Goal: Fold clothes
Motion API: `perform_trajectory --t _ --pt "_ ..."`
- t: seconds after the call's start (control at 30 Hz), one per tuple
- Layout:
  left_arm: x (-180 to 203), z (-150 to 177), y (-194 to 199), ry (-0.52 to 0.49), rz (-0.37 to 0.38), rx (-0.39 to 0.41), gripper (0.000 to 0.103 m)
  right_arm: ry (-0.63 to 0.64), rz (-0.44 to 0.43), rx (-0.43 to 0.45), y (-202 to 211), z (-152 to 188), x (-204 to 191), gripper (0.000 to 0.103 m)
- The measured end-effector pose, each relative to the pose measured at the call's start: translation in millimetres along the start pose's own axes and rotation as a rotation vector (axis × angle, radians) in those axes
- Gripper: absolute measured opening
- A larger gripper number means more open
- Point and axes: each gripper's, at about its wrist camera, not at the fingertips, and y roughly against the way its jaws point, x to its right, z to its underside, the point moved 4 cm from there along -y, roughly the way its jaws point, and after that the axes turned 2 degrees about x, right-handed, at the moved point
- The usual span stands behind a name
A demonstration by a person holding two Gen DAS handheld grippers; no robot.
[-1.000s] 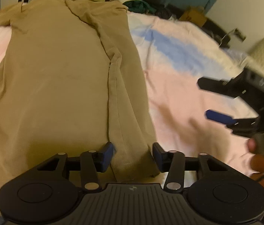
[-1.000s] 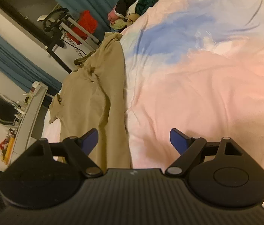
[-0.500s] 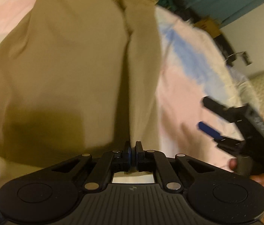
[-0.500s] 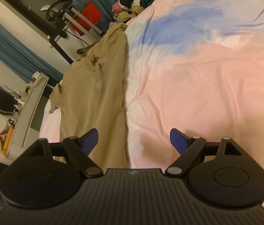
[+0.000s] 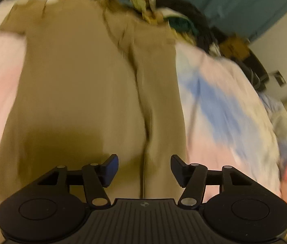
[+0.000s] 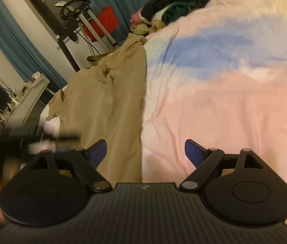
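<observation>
Your left gripper (image 5: 144, 169) has just been opening — nothing is pinched — above the tan shirt (image 5: 86, 93), flat on the bedspread (image 6: 214, 101). Right gripper (image 6: 145, 152) stands spread, empty. One side fold appears laid; next, likely take the hem.

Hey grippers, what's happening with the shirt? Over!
Left gripper just opened, empty. Right gripper open, empty. Tan shirt flat on the bedspread, one side folded in. Clothes pile well clear.
</observation>
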Motion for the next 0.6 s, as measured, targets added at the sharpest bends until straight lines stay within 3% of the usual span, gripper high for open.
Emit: perform_trajectory --t 0.23,0.4,0.43,0.47,0.5,0.6 --pt "3 -94 -85 0.088 -0.100 0.137 0.059 0.101 0.021 0.064 -24 -11 -8 0.085" --pt "8 -127 -133 0.035 -0.218 0.188 0.050 0.111 0.005 0.078 -48 -17 -7 0.085" --pt "9 -130 -138 0.009 -0.244 0.206 0.039 0.105 0.003 0.074 -54 -18 -5 0.085" --pt "11 -132 -144 -0.019 -0.267 0.224 0.012 0.098 0.002 0.070 -60 -18 -2 0.085" --pt "13 -133 -148 -0.057 -0.277 0.240 0.003 0.088 0.002 0.066 -65 -19 -1 0.085" --pt "19 -133 -150 -0.197 -0.306 0.305 0.003 0.050 -0.003 0.076 -73 -22 5 0.085"
